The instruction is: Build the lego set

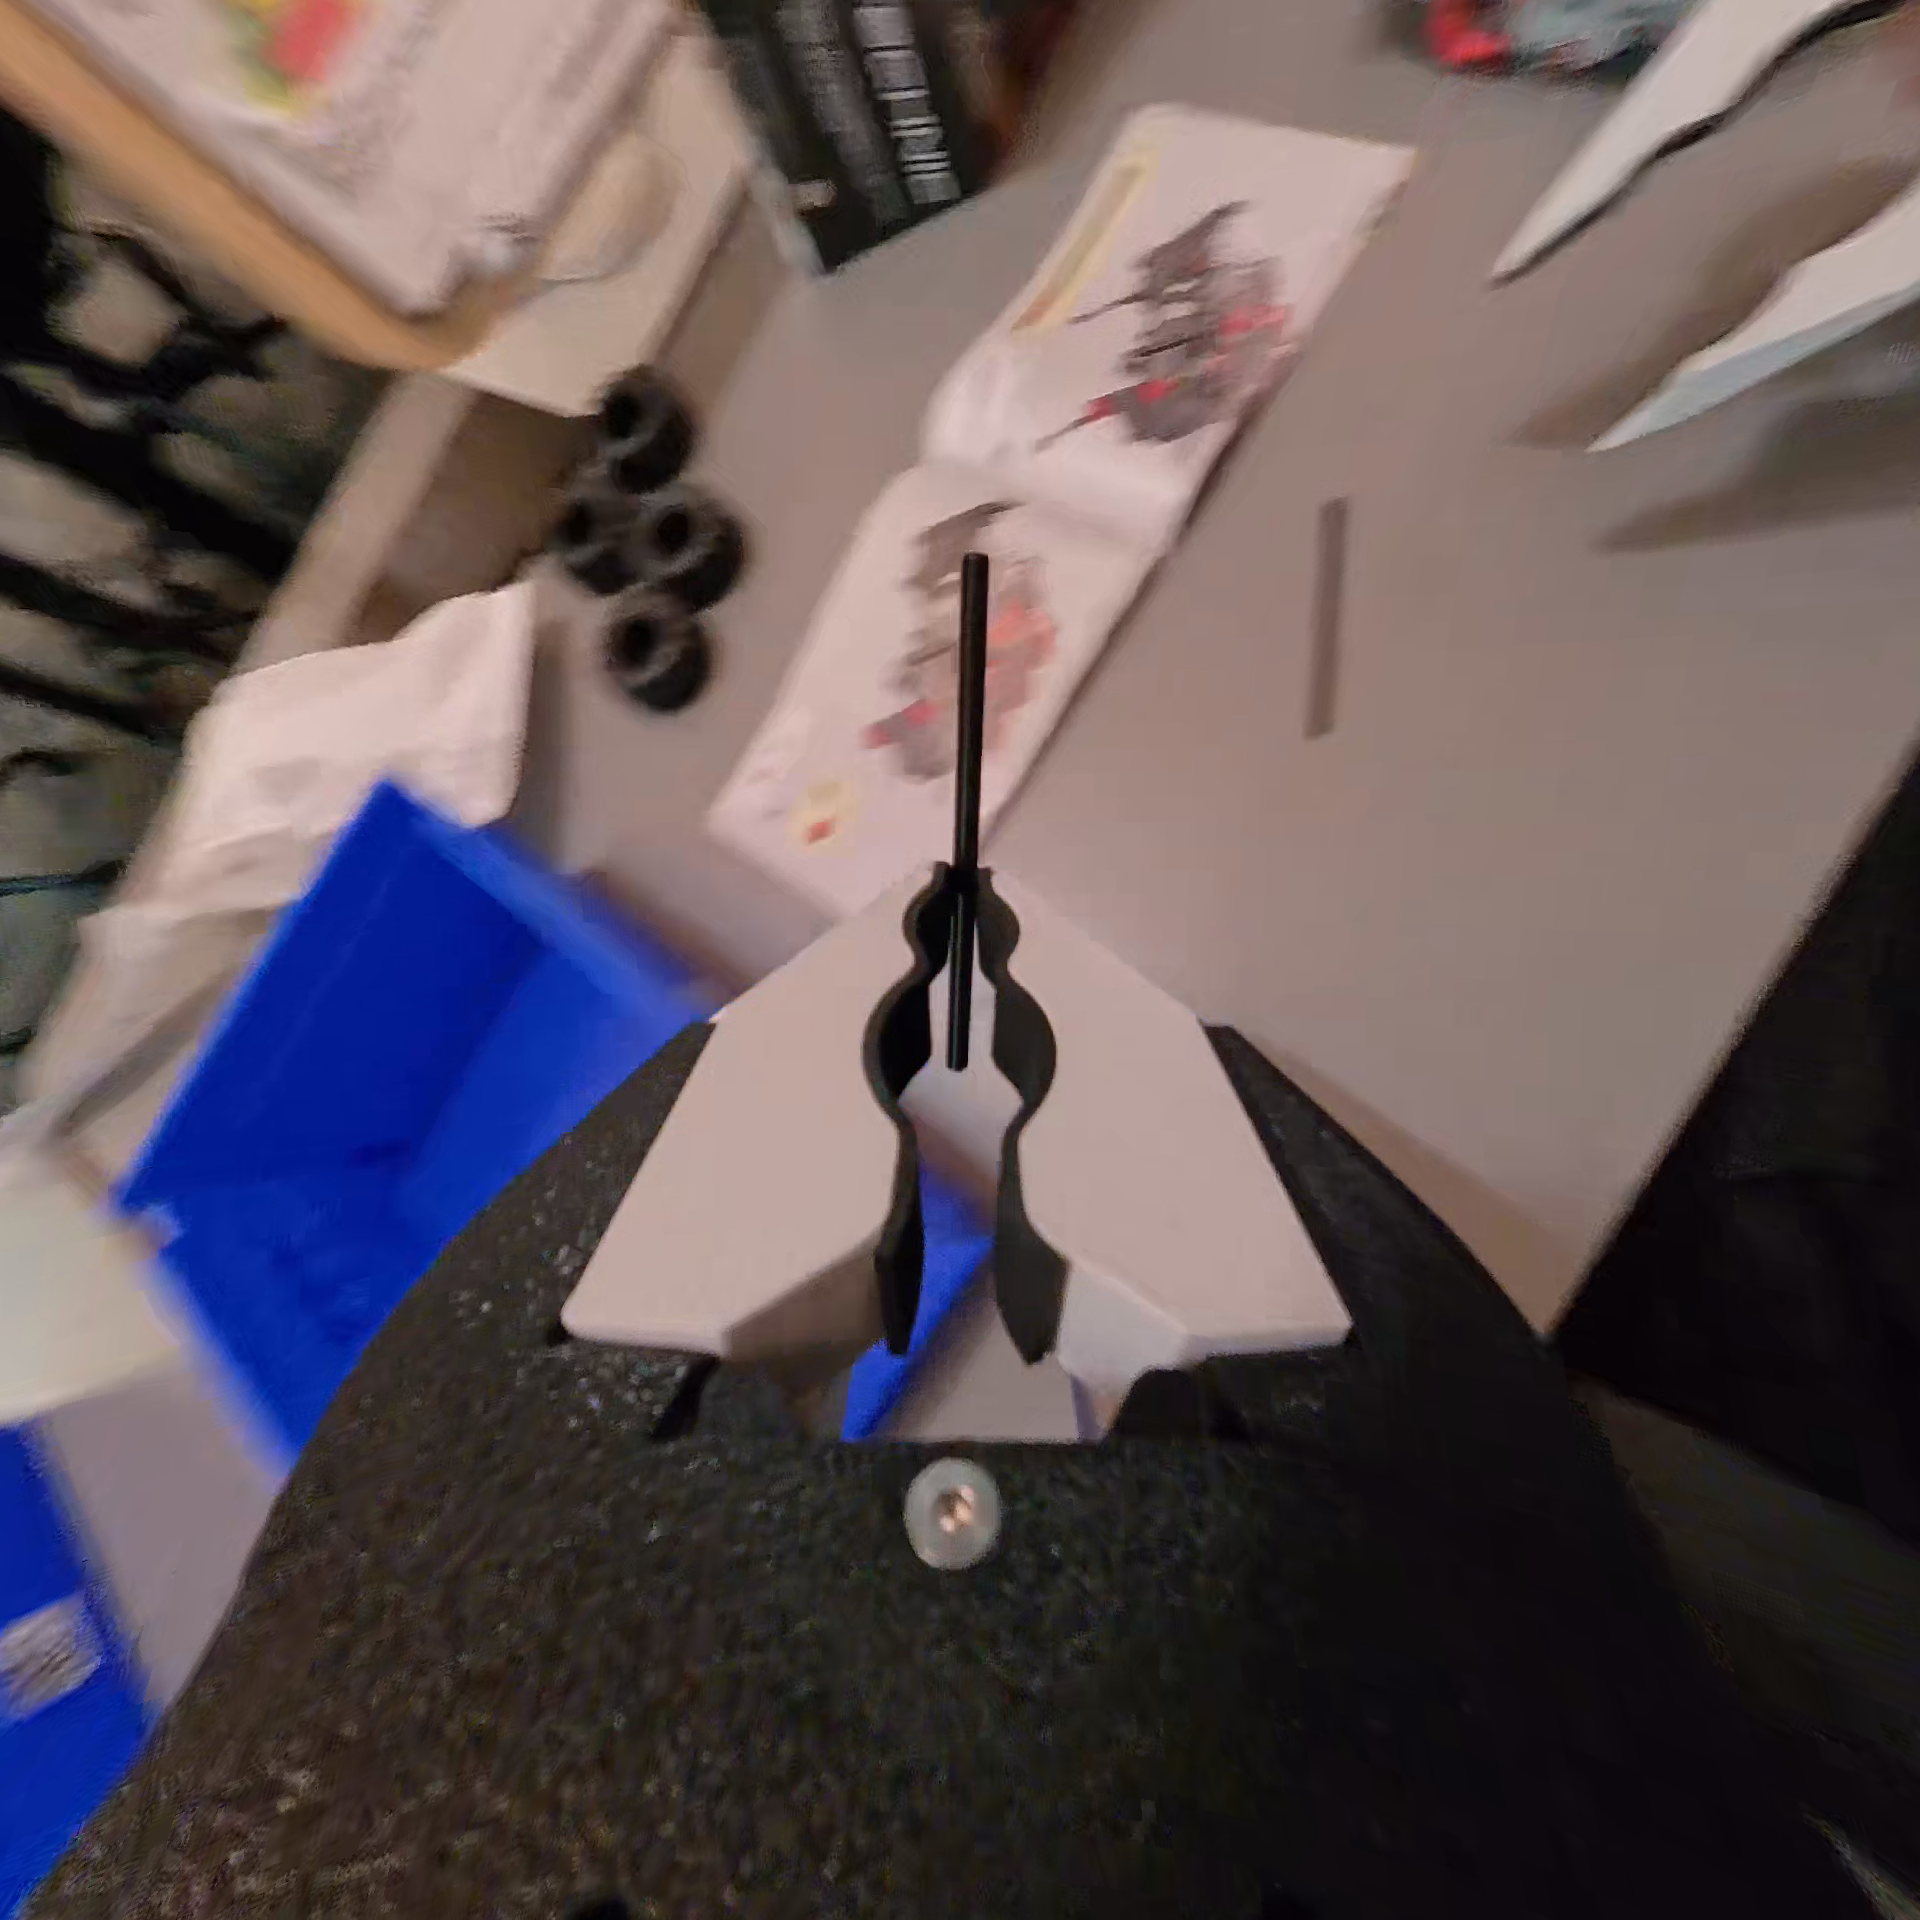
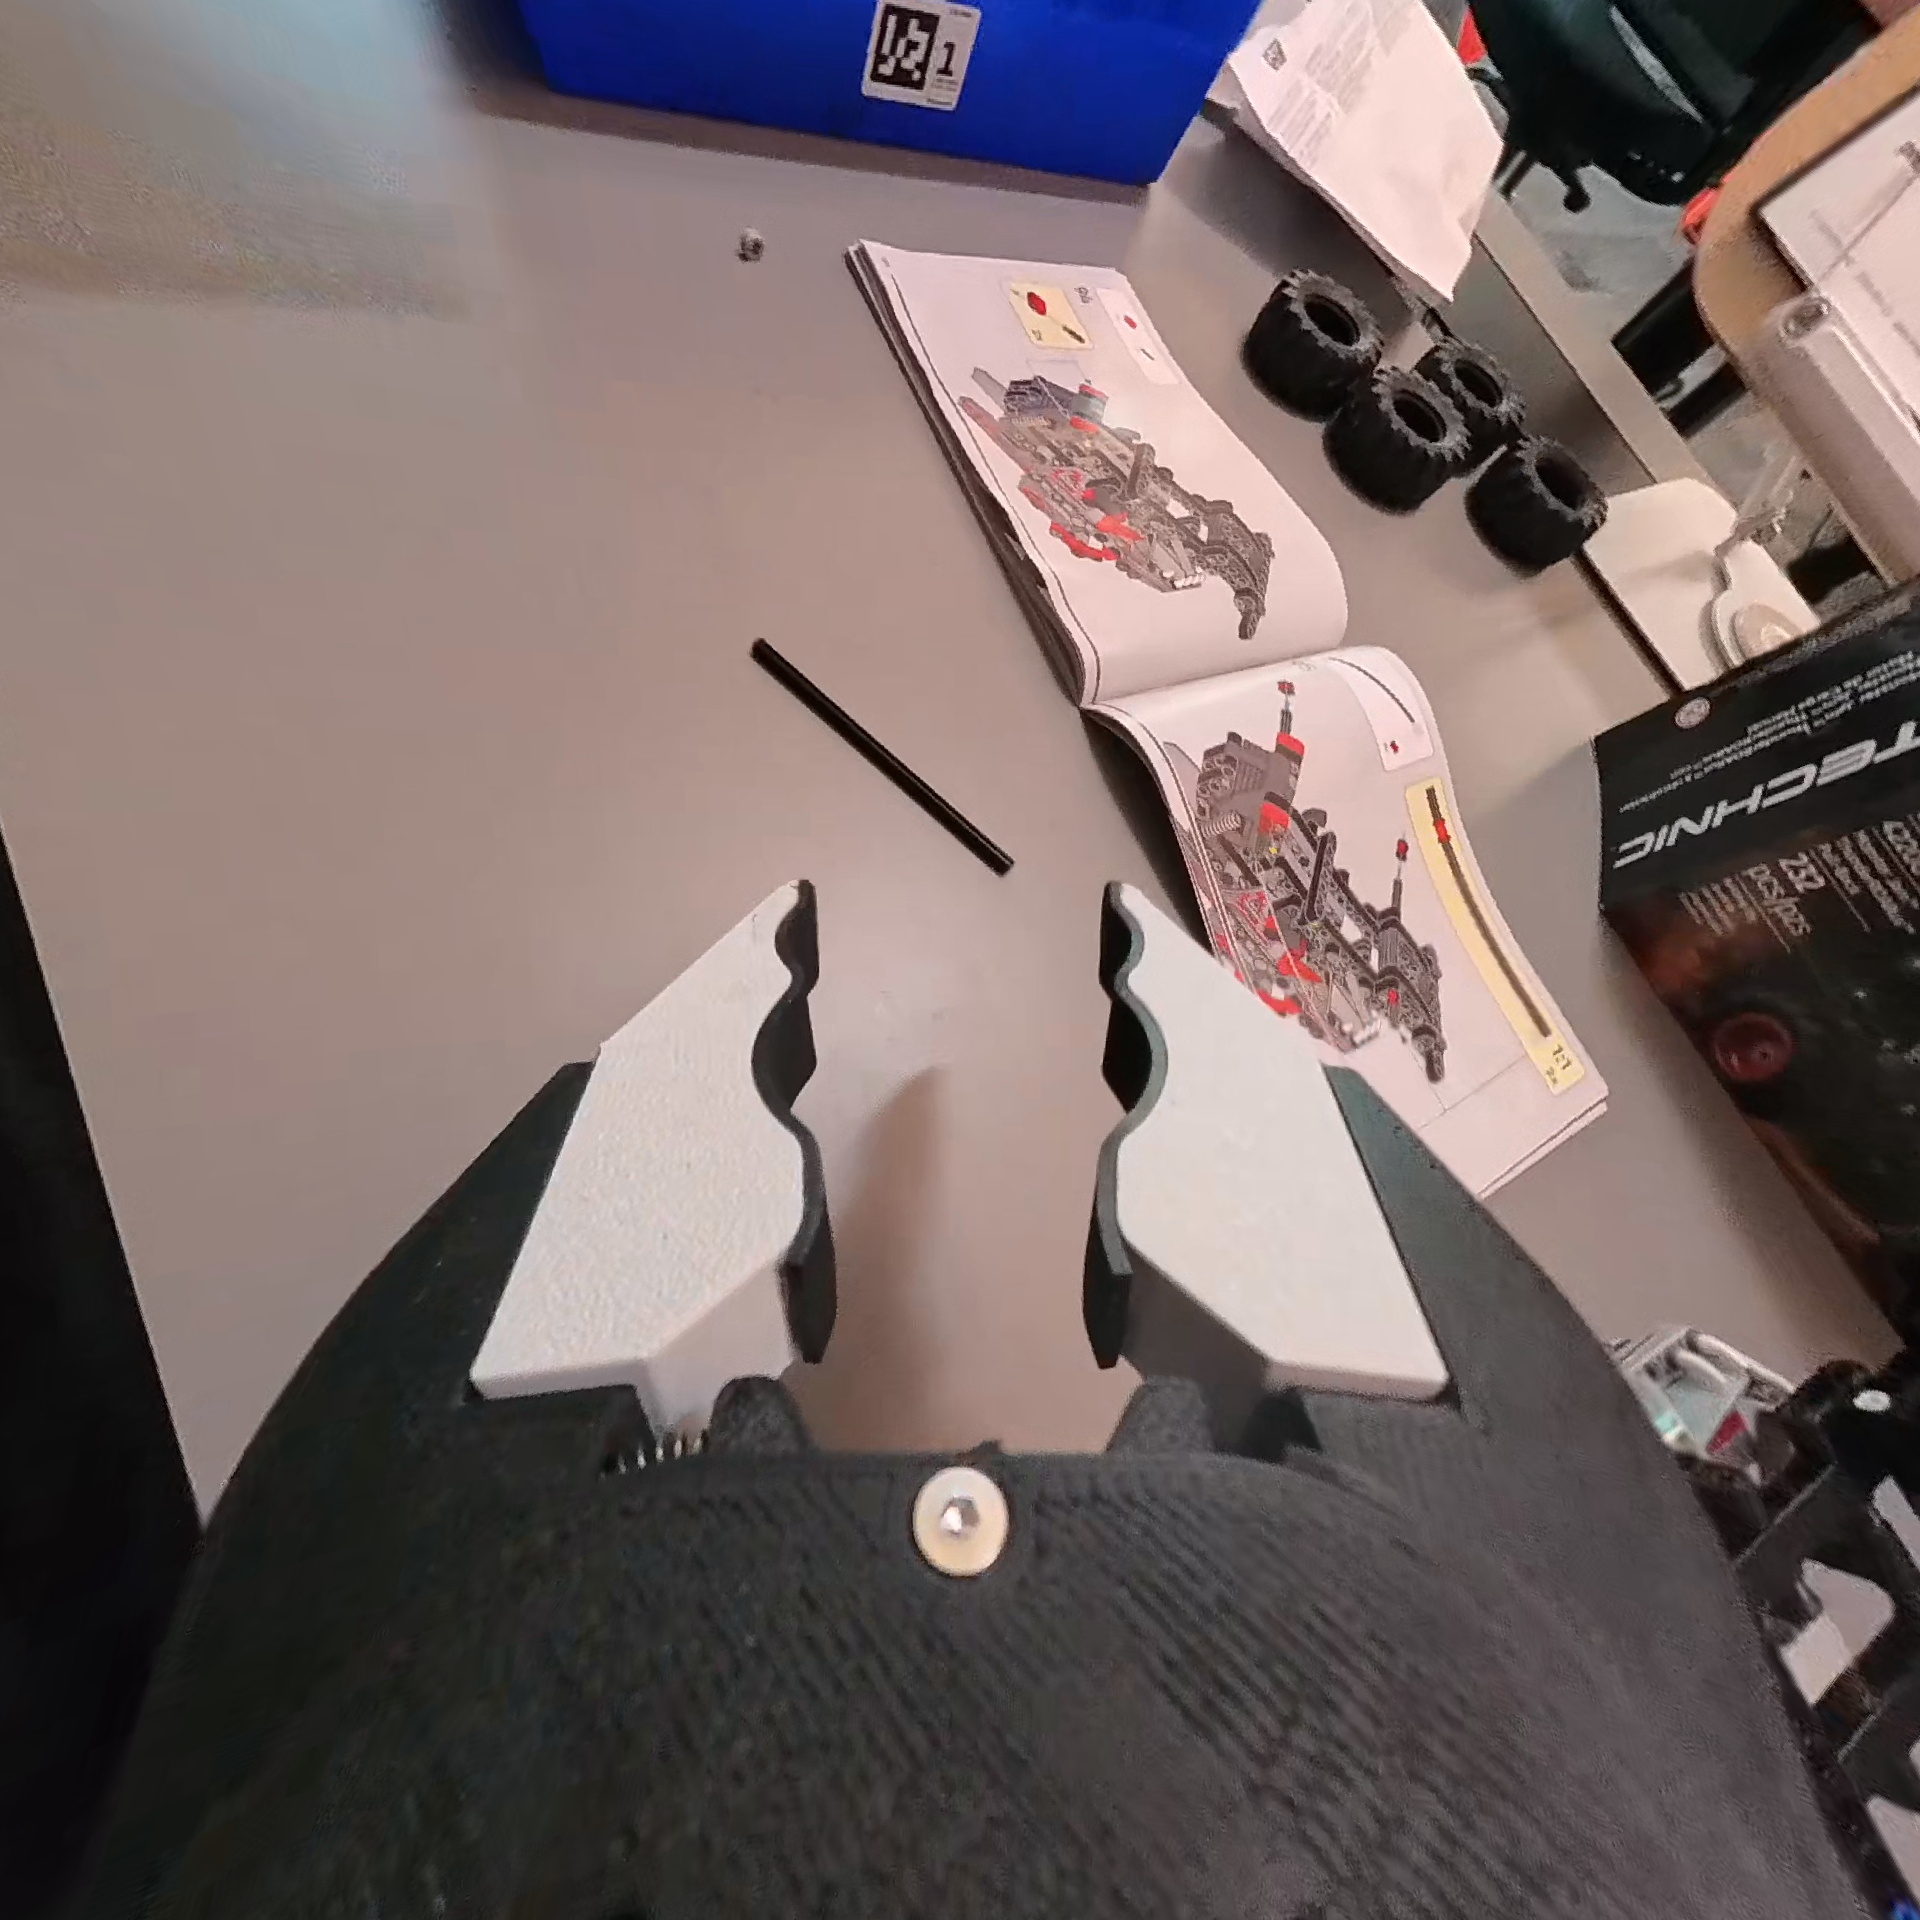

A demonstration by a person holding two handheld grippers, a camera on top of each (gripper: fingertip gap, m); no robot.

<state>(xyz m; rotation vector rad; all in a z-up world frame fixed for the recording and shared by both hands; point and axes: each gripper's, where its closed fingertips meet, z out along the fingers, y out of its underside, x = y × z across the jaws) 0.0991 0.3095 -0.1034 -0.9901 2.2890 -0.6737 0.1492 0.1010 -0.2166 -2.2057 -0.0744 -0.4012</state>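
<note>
My left gripper is shut on a thin black axle, which sticks out straight past the fingertips; this view is motion-blurred. My right gripper is open and empty, low over the grey table. A second black axle lies flat on the table just beyond the right fingertips; it also shows as a blurred rod in the left wrist view. The open instruction booklet lies to the right of it and shows in the left wrist view too.
Several black tyres sit beside the booklet. A blue bin stands at the table's edge. A dark set box and a partly built model are at the right. A tiny loose part lies near the bin. My right fingertips sit around 25 cm from my left ones.
</note>
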